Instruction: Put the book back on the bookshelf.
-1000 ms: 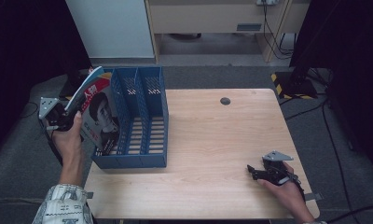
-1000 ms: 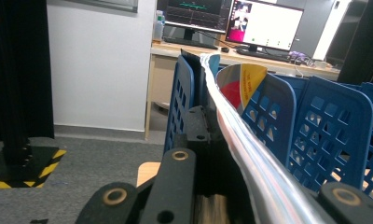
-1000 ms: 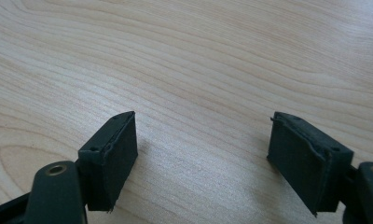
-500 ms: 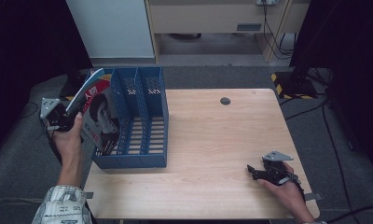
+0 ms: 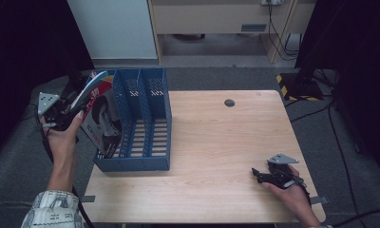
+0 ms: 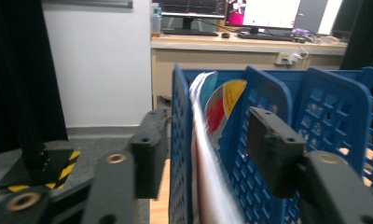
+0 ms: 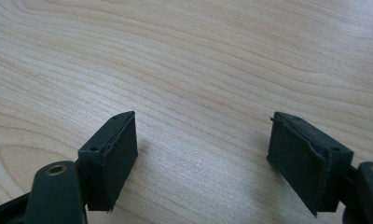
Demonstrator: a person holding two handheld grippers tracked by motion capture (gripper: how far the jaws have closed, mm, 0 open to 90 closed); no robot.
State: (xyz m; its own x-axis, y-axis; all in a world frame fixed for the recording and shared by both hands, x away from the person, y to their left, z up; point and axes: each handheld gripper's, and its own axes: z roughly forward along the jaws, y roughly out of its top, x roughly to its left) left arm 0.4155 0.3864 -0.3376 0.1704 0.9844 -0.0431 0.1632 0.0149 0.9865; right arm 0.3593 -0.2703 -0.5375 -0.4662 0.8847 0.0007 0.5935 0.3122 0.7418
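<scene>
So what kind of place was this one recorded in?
Most likely an office or lab set up for recording: a wooden table ringed by black curtains, a desk with monitors behind it, and a blue file organizer holding a magazine.

Wooden table (image 5: pixel 216 142): light, bare top, taken as landmark.
Small dark round disc (image 5: pixel 229 102): on the table near its far edge.
Grey floor (image 5: pixel 216 78): around the table on all sides.
White cabinet (image 5: pixel 114 28): standing on the floor beyond the table's far left corner.
Beige desk (image 5: pixel 212 19): beyond the table's far edge, beside the cabinet; cables hang at its right end.
Yellow-and-black striped foot (image 5: pixel 292 86): on the floor just off the table's far right corner.
Monitors (image 6: pixel 264 11): on the beige desk top, seen in the left gripper view.
</scene>
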